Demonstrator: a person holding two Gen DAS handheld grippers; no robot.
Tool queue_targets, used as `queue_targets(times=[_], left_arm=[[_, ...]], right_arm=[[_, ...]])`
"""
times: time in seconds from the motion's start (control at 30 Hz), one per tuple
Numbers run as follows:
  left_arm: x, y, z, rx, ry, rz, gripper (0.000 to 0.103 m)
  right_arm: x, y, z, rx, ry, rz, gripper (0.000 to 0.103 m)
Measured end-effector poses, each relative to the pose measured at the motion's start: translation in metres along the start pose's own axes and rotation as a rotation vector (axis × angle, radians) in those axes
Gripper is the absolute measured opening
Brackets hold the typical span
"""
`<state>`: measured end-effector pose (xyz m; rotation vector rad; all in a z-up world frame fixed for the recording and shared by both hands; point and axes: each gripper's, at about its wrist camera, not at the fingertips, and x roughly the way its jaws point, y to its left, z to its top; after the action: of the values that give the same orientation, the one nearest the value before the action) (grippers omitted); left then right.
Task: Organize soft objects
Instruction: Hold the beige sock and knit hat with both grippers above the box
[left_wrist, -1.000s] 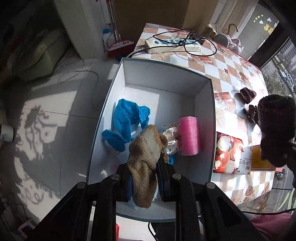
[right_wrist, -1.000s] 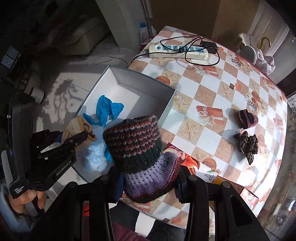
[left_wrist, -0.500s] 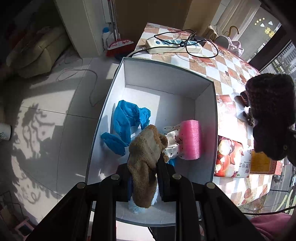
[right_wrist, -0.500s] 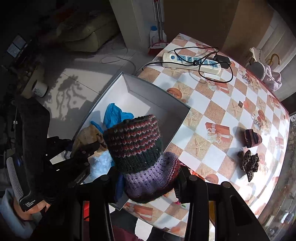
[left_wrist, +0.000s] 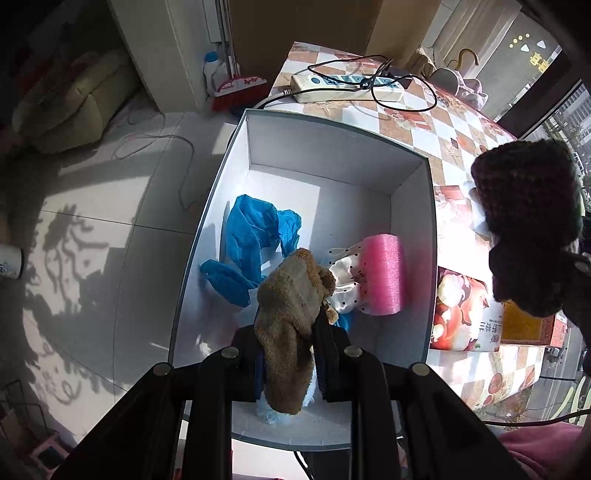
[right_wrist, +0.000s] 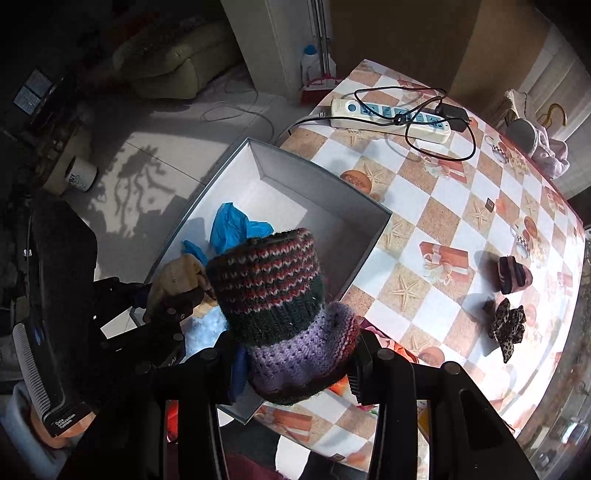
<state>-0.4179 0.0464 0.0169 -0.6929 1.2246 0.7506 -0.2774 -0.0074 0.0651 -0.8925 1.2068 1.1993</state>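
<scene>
My left gripper is shut on a tan knitted sock, held over the near end of the white box. Inside the box lie a blue plastic wrap, a pink foam roll and a white dotted cloth. My right gripper is shut on a striped knitted hat, purple at the bottom, hanging above the box's right edge. That hat shows dark at the right of the left wrist view. The tan sock and left gripper appear at the left of the right wrist view.
On the checked tablecloth lie a power strip with black cable, a small striped knit piece and a leopard-print scrunchie. A printed packet sits right of the box. The box overhangs the table's left edge above the tiled floor.
My right gripper with the hat has shifted left toward the box, and the hat sits higher in the left wrist view. The left gripper and sock have stayed put.
</scene>
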Motion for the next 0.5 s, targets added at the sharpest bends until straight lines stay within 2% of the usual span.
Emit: queue_targets(times=[0.5], left_arm=[[-0.0004,0.0006,-0.0010,0.002,-0.002,0.001,0.023]], right_arm=[[0.0004,0.0016,-0.0015,0.000,0.001,0.002,0.044]])
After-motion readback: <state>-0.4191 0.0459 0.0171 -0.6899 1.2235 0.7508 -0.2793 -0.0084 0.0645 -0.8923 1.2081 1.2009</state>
